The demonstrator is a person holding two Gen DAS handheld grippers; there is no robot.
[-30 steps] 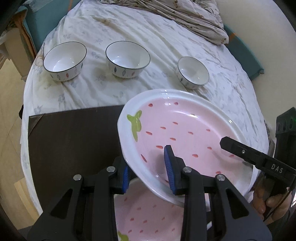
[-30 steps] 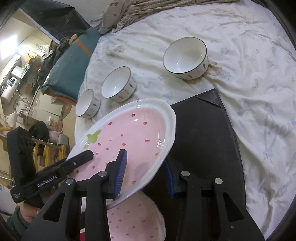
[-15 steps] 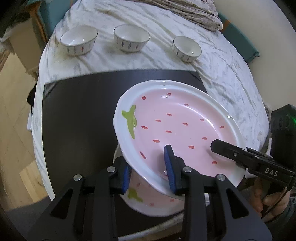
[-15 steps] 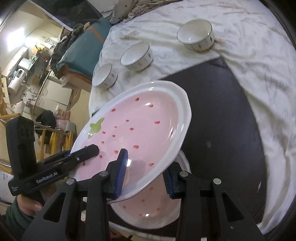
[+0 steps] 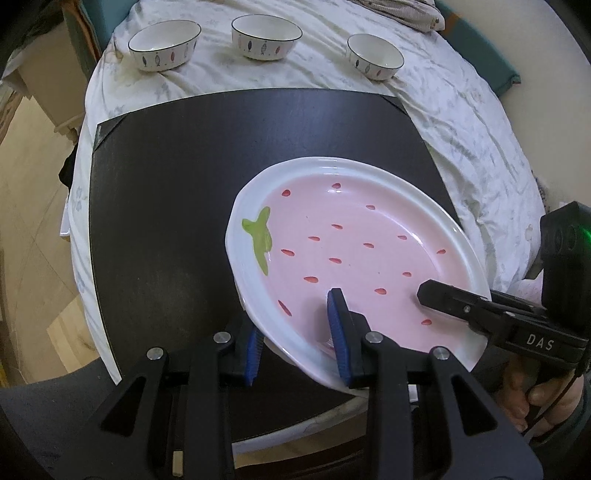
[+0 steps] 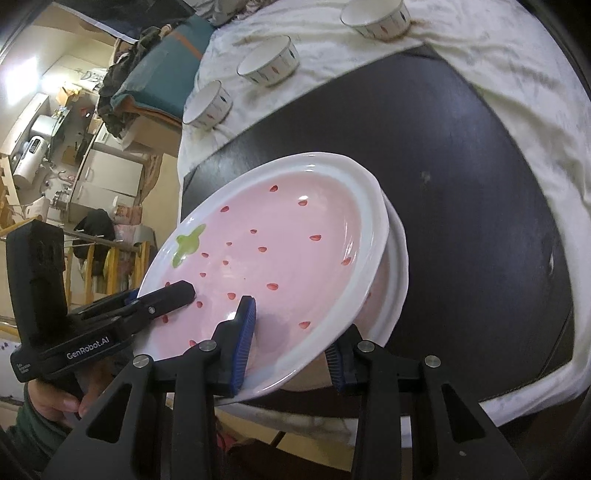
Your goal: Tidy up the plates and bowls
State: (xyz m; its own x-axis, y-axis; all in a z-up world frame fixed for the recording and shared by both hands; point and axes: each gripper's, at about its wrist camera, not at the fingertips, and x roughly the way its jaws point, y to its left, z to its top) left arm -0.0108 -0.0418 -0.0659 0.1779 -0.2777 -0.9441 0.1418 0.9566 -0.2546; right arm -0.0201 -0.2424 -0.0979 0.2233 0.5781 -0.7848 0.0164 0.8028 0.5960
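A pink strawberry plate (image 5: 354,251) with a white rim and green leaf mark hangs slightly tilted over the near part of the black mat (image 5: 166,184). My left gripper (image 5: 295,343) is shut on its near rim, one blue pad on top and one underneath. In the right wrist view the same plate (image 6: 280,243) is held on its near rim by my right gripper (image 6: 290,354), also shut. A second strawberry plate (image 6: 397,280) lies directly under it, mostly hidden. I cannot tell whether the two plates touch. Three white bowls (image 5: 162,44) (image 5: 266,37) (image 5: 375,55) stand in a row beyond the mat.
The mat (image 6: 461,166) lies on a white cloth (image 5: 461,122) that covers a round table. The bowls (image 6: 207,107) (image 6: 267,61) (image 6: 373,14) sit near the cloth's far edge. A crumpled blanket (image 5: 402,11) lies behind them. Floor and furniture show past the table's left edge.
Both grippers have carried the pink plate back toward the near edge of the mat and slightly down. It now covers most of the plate below, and the bowls look farther away.
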